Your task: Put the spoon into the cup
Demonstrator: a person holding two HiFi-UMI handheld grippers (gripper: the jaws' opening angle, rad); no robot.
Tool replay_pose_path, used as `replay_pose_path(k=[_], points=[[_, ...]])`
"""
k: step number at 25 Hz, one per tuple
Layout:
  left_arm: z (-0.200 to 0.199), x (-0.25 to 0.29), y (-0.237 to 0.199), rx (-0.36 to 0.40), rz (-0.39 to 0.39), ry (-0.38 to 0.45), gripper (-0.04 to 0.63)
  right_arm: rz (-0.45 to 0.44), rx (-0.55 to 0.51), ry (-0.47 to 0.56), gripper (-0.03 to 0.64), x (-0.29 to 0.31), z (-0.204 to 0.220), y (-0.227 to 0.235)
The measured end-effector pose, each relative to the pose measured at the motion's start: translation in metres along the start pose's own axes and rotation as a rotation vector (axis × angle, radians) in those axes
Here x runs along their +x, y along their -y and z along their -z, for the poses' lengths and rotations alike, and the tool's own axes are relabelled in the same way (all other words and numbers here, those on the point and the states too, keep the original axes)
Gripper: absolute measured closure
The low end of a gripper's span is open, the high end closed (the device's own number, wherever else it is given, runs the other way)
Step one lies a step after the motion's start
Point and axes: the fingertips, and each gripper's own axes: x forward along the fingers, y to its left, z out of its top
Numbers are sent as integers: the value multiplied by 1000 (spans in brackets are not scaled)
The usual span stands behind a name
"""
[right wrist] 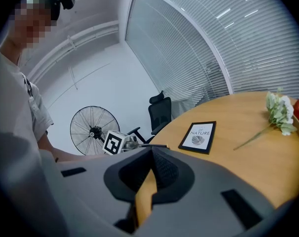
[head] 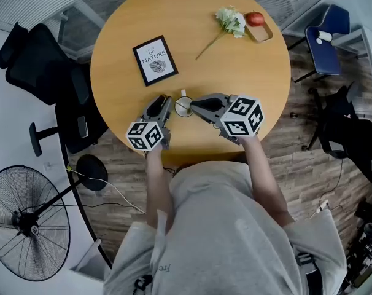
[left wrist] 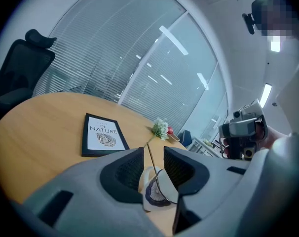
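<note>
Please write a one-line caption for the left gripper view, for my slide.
Open left gripper flanking the spoon that stands in the white cup on a round wooden table.

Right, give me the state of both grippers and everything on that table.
left gripper: open, spoon handle between its jaws, not gripped
right gripper: shut, empty
spoon: standing in the cup, handle leaning up
cup: upright on the table
framed picture: lying flat, face up
flower: lying on its side
apple: sitting in the small tray
</note>
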Motion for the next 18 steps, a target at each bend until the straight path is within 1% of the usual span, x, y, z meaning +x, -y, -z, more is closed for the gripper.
replay_pose_path(k=[3, 6, 10, 13, 18], points=[[-1, -12, -1, -13, -43, 22, 481, -3, -4, -25, 620, -2, 8, -2], [-3, -26, 3, -37, -78, 63, 480, -17, -23, -47, 620, -5, 15, -5], [-6, -44, 22, -46, -112, 108, 480, 18, -35, -15, 620, -12, 15, -1], [-2, -53, 41, -44, -135, 112, 480, 60, -27, 10, 620, -19, 17, 8], [4, -62, 70, -54, -154, 117, 480, 75, -71, 5, 620, -30, 27, 10]])
